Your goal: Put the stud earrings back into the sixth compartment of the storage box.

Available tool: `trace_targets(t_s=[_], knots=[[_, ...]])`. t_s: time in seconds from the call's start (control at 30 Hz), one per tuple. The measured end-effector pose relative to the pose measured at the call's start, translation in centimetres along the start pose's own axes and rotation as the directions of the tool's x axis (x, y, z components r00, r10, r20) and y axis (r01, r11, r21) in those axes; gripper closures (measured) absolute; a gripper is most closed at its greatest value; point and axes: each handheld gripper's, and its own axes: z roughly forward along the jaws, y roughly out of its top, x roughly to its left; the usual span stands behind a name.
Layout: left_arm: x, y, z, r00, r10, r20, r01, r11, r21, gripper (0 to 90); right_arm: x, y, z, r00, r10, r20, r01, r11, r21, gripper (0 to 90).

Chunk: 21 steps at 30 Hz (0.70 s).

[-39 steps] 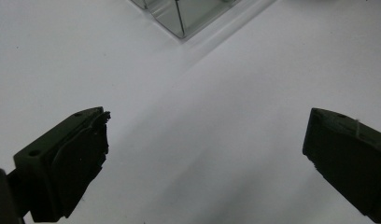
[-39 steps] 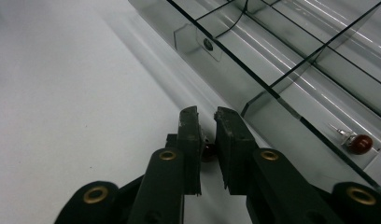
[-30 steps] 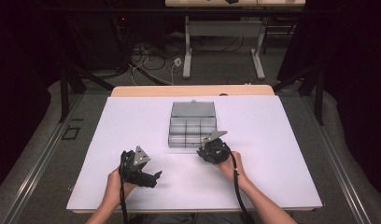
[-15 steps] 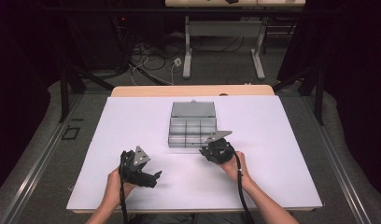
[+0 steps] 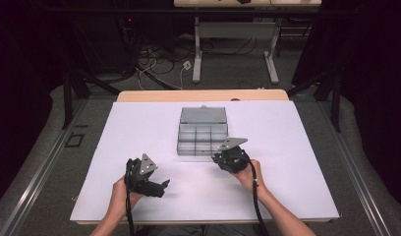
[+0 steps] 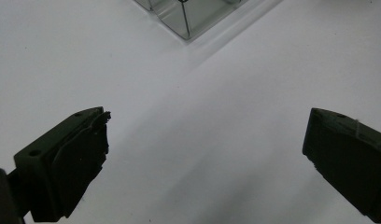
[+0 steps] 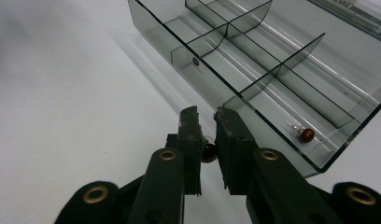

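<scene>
From the high view, the clear plastic box [image 5: 202, 135] with its divided compartments sits near the middle of the white bench [image 5: 139, 128], lid flipped open toward the far side. The right tongs [image 5: 227, 156] are just beside the box's near right corner, and the left tongs [image 5: 161, 186] are further back toward the person, well apart from the box. In the left gripper view, the left tongs [image 6: 205, 154] are spread wide with nothing but bare bench between them, and a corner of the box [image 6: 186, 21] peeks in up top. In the right gripper view, the right tongs [image 7: 206, 135] are pinched nearly together on a small dark red bulb [image 7: 208, 150], right at the box's [image 7: 254, 51] front wall, and a second little red bulb [image 7: 306, 135] lies inside the nearest corner compartment.
</scene>
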Motion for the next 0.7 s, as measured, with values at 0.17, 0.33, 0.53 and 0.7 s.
trace_targets(t_s=[0.17, 0.33, 0.53, 0.7], knots=[[-0.1, 0.1, 0.1, 1.0000, 0.000, 0.003, 0.000, 1.0000, 0.002, 0.4, -0.1, 0.0, -0.3, 1.0000, -0.001, 0.004, 0.001, 1.000, -0.007, 80.6], [-0.2, 0.0, 0.1, 1.0000, -0.006, 0.005, 0.006, 1.0000, -0.004, 0.4, -0.3, 0.1, -0.7, 0.9998, 0.001, 0.018, -0.001, 1.000, -0.017, 80.6], [-0.1, 0.0, 0.1, 0.9999, -0.002, 0.010, 0.002, 1.0000, 0.005, 0.4, -0.8, 0.1, -1.1, 0.9993, 0.015, 0.033, -0.014, 0.999, -0.037, 80.6], [-0.2, 0.0, 0.2, 1.0000, -0.001, 0.007, 0.001, 1.0000, -0.001, 0.4, -1.0, 0.2, -1.4, 0.9989, 0.022, 0.042, -0.020, 0.999, -0.041, 80.6]])
